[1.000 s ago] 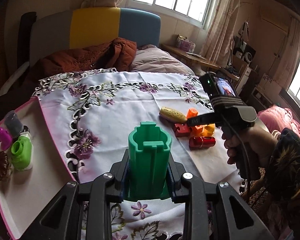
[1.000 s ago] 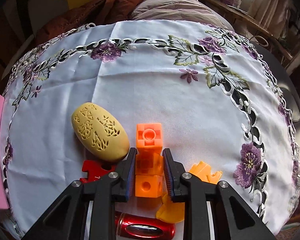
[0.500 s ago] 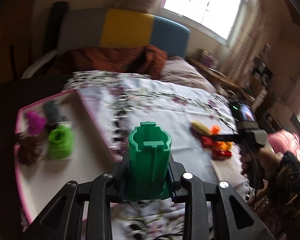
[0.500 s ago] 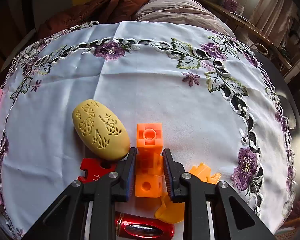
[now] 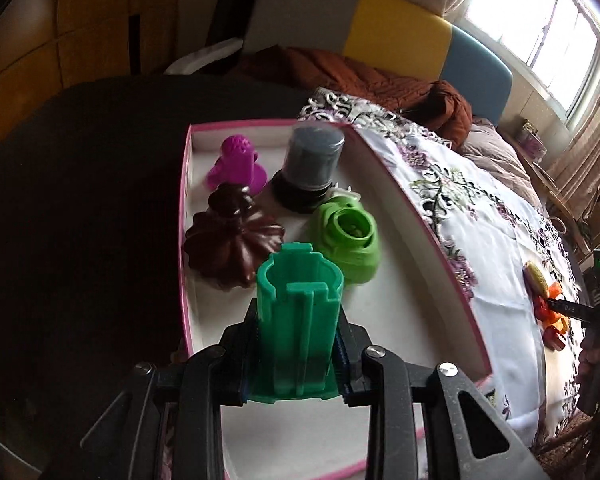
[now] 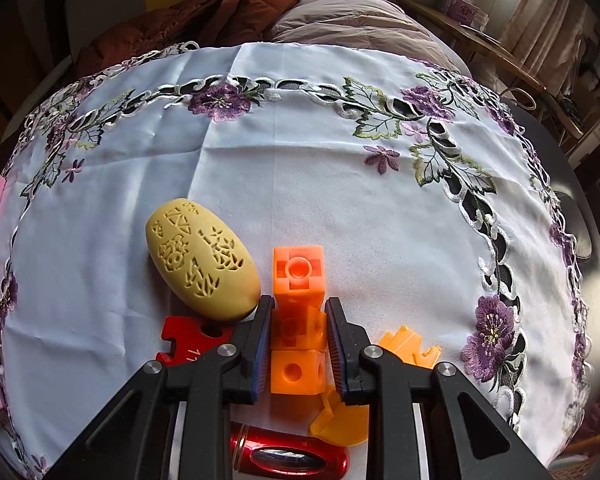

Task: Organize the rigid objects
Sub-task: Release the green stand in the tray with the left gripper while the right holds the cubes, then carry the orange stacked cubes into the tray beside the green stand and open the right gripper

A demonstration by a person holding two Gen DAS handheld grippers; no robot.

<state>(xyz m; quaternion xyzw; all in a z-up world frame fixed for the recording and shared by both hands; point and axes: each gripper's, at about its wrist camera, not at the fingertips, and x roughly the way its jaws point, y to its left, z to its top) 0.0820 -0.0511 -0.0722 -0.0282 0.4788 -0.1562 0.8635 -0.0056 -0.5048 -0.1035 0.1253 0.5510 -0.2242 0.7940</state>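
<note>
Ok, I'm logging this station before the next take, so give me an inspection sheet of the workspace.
Surface: white embroidered tablecloth.
Job's things: pink-rimmed tray holds magenta piece, grey cylinder, brown piece, lime piece. On cloth: yellow egg, red flat piece, red cylinder, loose orange pieces.
Clutter: nothing seen.
Grippers: left gripper shut on green tube above tray; right gripper shut on orange blocks.
Cables: nothing seen.
Surroundings: bed, blanket, window.
</note>
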